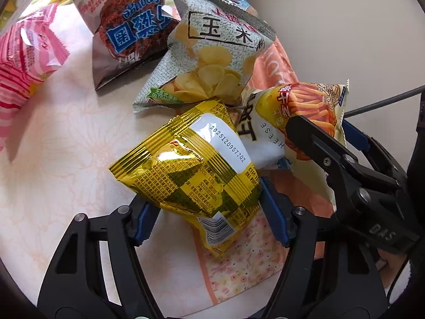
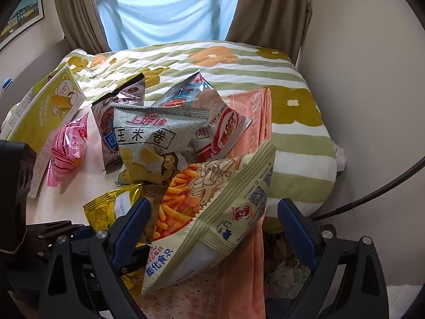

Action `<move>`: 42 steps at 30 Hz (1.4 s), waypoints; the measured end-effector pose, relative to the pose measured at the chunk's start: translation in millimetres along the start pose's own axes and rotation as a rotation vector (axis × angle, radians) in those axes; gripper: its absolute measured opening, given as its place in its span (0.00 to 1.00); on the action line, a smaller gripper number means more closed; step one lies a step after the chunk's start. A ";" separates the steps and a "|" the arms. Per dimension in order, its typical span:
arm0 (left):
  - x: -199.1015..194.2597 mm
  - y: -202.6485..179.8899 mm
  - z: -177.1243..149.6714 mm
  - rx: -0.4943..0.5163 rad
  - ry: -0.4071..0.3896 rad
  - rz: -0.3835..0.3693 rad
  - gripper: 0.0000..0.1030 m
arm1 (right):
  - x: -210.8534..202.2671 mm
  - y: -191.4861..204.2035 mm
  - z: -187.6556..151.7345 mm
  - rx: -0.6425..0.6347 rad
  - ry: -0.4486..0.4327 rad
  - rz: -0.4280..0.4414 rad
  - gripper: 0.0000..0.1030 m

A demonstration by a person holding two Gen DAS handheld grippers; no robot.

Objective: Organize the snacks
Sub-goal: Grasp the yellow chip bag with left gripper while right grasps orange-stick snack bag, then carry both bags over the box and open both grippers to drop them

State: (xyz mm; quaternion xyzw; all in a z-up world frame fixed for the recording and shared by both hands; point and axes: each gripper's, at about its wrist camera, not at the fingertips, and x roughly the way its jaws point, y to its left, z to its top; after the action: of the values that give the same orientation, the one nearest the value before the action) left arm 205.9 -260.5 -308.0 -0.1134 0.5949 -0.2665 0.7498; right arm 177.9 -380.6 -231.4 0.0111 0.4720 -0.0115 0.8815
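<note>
Left tool [image 1: 209, 218]: blue pads pressed against both sides of the gold snack bag [image 1: 191, 175], gripping its lower half; printed date strip faces up.

Right tool [image 2: 212, 226]: jaws wide, straddling the cream cheese-stick bag [image 2: 209, 212]. The left pad is touching or just beside the bag; the right pad stands clear of it.

Both bags sit at the near end of a snack heap on a pale floral bed sheet [image 1: 66, 146]. Behind them: grey corn-chip bag [image 1: 209, 61], brown bag [image 1: 127, 29], pink striped bag [image 1: 24, 63]. A peach towel [image 2: 252, 138] lies under the heap's right side.
</note>
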 end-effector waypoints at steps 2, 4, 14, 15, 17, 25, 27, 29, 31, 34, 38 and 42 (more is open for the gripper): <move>-9.6 6.8 -1.8 0.010 -0.002 0.012 0.64 | 0.6 -0.4 -0.5 -0.009 0.001 -0.005 0.92; -9.2 2.5 -1.3 0.012 -0.004 0.018 0.64 | 1.4 1.0 -1.0 -0.018 0.004 -0.012 0.92; -26.5 6.4 -1.2 0.036 -0.021 0.057 0.64 | 12.7 11.1 -1.7 -0.054 0.022 -0.022 0.77; -30.0 6.7 -3.3 0.036 -0.024 0.058 0.64 | 13.9 11.7 -1.7 -0.059 0.029 -0.027 0.69; -35.8 5.3 -4.5 0.037 -0.030 0.058 0.64 | 14.6 11.9 -2.3 -0.068 0.039 -0.039 0.66; -85.8 -5.7 -7.6 0.043 -0.113 0.048 0.64 | -18.4 10.0 0.5 -0.035 0.011 -0.040 0.57; -103.6 -9.7 -7.5 0.051 -0.155 0.054 0.64 | -33.1 12.4 2.0 -0.028 -0.008 -0.022 0.57; -123.6 -13.0 -6.9 0.052 -0.198 0.058 0.64 | -48.4 17.8 3.4 -0.043 -0.036 -0.024 0.57; -142.7 -17.6 -5.6 0.051 -0.246 0.071 0.64 | -63.2 22.8 7.3 -0.059 -0.066 -0.012 0.57; -178.6 -14.4 -6.3 0.049 -0.329 0.091 0.64 | -83.0 33.6 16.6 -0.079 -0.105 0.028 0.57; -223.8 -1.9 -5.8 0.040 -0.414 0.127 0.64 | -102.6 61.0 31.7 -0.136 -0.144 0.079 0.57; -270.2 29.0 4.0 0.016 -0.472 0.164 0.64 | -115.5 94.0 48.9 -0.156 -0.194 0.137 0.57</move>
State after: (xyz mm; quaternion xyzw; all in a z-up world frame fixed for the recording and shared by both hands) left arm 176.8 -92.5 -96.4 -0.1177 0.4082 -0.1757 0.8881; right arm 157.5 -287.0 -107.3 -0.0267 0.3820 0.0843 0.9199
